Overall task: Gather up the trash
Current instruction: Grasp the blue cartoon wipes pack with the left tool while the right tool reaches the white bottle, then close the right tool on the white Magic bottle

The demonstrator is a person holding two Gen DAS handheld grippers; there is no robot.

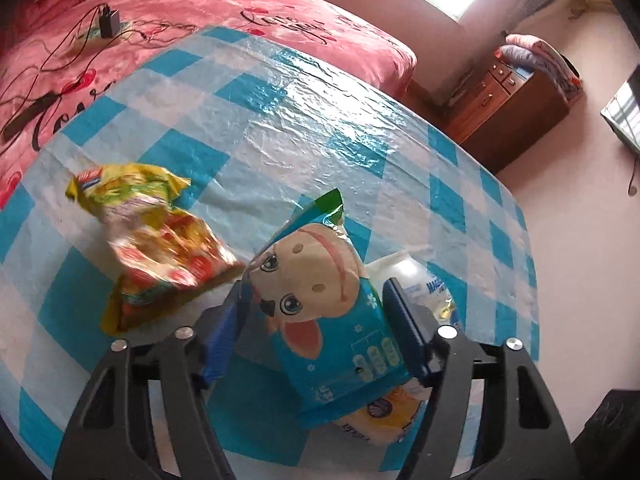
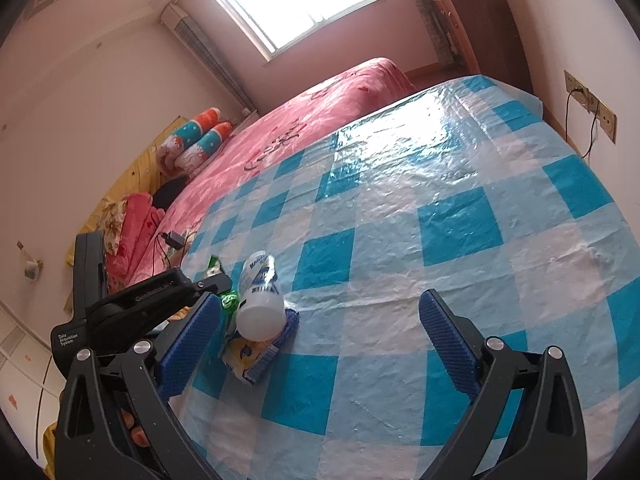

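Here, the blue snack bag printed with a cartoon cow face [image 1: 320, 300] stands tilted between the blue ribbed pads of the left gripper [image 1: 316, 312], which has closed on it, both pads touching the bag's sides. The bag sits on the tabletop covered in a glossy blue-and-white checked plastic cloth [image 1: 280, 128]. Just behind the bag, partly hidden by it, lies a clear plastic bottle with a white-and-blue label [image 1: 416, 280], and under the bag's near edge a white-and-yellow wrapper [image 1: 376, 420] peeks out. Beside the bag, toward the bed, a crumpled yellow-and-red snack wrapper [image 1: 160, 248] rests on the cloth; it is blurred, so its print cannot be read.

From the right wrist view, the bottle [image 2: 260, 300] lies on its side with its pale base toward the camera, on top of the white-and-yellow wrapper [image 2: 252, 356], with the left gripper's black body [image 2: 152, 300] just beside it. The right gripper [image 2: 320, 344] hovers over bare cloth near the bottle, its jaws spread wide with nothing between them.

Beyond the tabletop, a bed with a pink printed cover [image 1: 200, 12] carries a black charger with tangled cables [image 1: 108, 20]. A brown wooden cabinet [image 1: 508, 108] stands past the bed's foot.
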